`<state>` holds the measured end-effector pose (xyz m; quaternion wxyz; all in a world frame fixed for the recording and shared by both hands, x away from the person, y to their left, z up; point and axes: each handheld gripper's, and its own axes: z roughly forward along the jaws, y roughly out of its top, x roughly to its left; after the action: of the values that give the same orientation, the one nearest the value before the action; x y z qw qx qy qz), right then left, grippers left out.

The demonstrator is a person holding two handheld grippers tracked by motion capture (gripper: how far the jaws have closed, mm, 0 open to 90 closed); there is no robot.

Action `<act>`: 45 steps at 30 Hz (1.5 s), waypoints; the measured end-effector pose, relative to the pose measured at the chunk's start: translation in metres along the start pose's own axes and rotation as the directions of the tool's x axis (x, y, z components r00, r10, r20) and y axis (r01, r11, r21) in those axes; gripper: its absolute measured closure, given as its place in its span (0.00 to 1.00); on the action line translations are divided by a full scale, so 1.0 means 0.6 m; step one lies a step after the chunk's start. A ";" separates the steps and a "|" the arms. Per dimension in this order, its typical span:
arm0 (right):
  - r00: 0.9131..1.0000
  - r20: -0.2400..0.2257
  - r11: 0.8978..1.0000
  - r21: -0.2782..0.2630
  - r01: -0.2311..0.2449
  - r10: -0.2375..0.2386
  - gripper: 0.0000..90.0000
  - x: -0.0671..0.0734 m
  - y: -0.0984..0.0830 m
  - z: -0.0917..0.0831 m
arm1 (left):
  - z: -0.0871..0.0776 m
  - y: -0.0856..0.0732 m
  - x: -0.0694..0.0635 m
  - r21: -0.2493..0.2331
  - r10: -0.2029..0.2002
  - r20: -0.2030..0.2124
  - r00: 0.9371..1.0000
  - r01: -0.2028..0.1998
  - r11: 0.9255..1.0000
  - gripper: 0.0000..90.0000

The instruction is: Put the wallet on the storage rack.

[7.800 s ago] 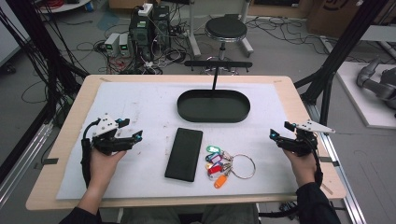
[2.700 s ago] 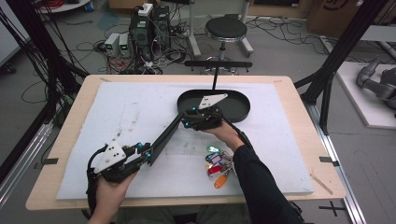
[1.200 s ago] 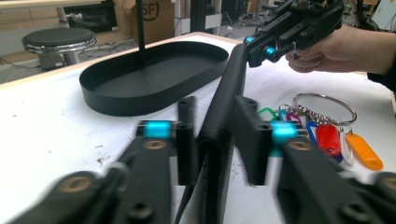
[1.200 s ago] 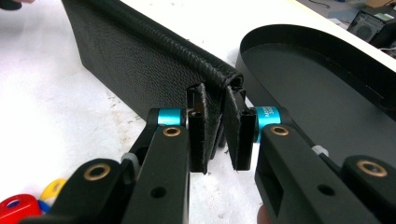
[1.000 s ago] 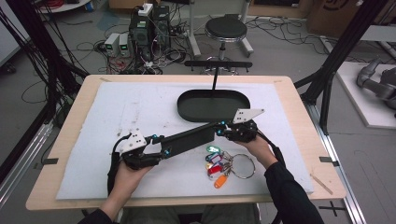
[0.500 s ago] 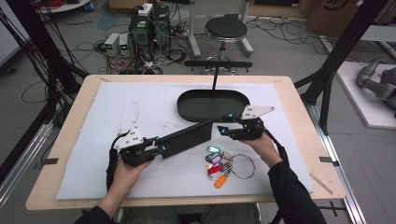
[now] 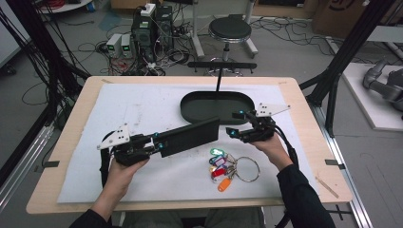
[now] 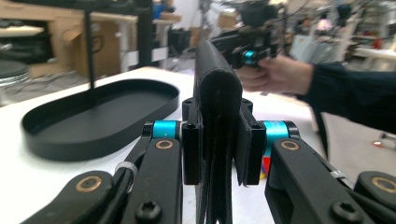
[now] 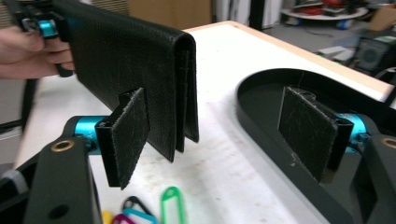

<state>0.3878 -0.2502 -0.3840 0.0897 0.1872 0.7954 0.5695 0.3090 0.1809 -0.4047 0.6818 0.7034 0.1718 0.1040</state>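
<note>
A black folded wallet point(image 7: 190, 136) hangs just above the white mat, tilted up toward the right. My left gripper point(image 7: 159, 145) is shut on its left end; in the left gripper view both pads clamp the wallet point(image 8: 217, 93) edge-on. My right gripper point(image 7: 234, 123) sits just off the wallet's right end, and its jaws have just been opening. In the right gripper view the pads point(image 9: 128, 130) stand wide apart with the wallet point(image 9: 135, 56) just beyond them, touching neither. Nothing is between them.
A black oval tray point(image 7: 216, 95) lies at the back centre of the mat, right behind my right gripper. A key ring with several coloured tags point(image 7: 223, 164) lies on the mat below the wallet's right end. The table's front edge is near both forearms.
The right gripper has let go of the wallet's right end and opened wide. The left gripper has shut on the left end. Both hands have risen a little.
</note>
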 end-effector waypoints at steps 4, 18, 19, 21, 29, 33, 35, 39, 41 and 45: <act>0.998 -0.057 1.000 -0.007 0.015 -0.015 0.27 0.010 0.004 0.008 | 0.003 0.005 -0.003 -0.012 0.012 0.047 0.999 -0.011 1.000 0.84; 0.979 -0.204 0.996 0.084 0.030 -0.012 0.45 0.030 -0.001 0.048 | 0.012 0.007 -0.005 -0.061 0.000 0.102 0.995 0.006 0.998 0.84; 0.977 -0.214 0.996 0.088 0.029 -0.010 0.46 0.030 -0.002 0.051 | 0.011 0.006 -0.005 -0.072 -0.002 0.104 0.995 0.010 0.997 0.84; 0.973 -0.232 0.995 0.097 0.013 0.010 0.51 0.031 -0.004 0.056 | 0.011 0.006 -0.005 -0.079 0.002 0.103 0.995 0.006 0.997 0.84; 0.964 -0.266 0.996 0.071 0.050 -0.029 0.74 0.032 0.001 0.051 | 0.006 0.007 -0.004 -0.090 0.004 0.079 0.997 0.003 0.996 0.83; 0.959 -0.276 0.995 0.054 0.080 -0.062 0.81 0.032 0.005 0.042 | 0.005 0.007 0.000 -0.070 0.000 0.041 0.999 0.003 0.998 0.80; 0.959 -0.271 0.994 0.044 0.098 -0.083 0.84 0.034 0.008 0.037 | 0.005 0.007 0.002 -0.060 -0.008 0.015 1.000 0.009 0.998 0.75; 0.967 -0.237 0.993 0.042 0.110 -0.097 0.85 0.035 0.010 0.029 | 0.002 0.007 0.007 -0.047 -0.018 -0.043 0.999 0.016 0.999 0.61; 0.972 -0.212 0.993 0.032 0.112 -0.103 0.85 0.032 0.012 0.024 | -0.001 0.006 0.009 -0.044 -0.023 -0.063 0.998 0.020 0.999 0.57; 0.988 -0.131 0.996 -0.004 0.085 -0.085 0.86 0.023 0.015 0.007 | -0.010 0.005 0.012 -0.053 -0.031 -0.085 0.996 0.027 0.998 0.53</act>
<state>0.3782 -0.2388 -0.3762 0.0610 0.1154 0.8072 0.5757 0.3137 0.1891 -0.4020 0.6932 0.6779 0.2085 0.1286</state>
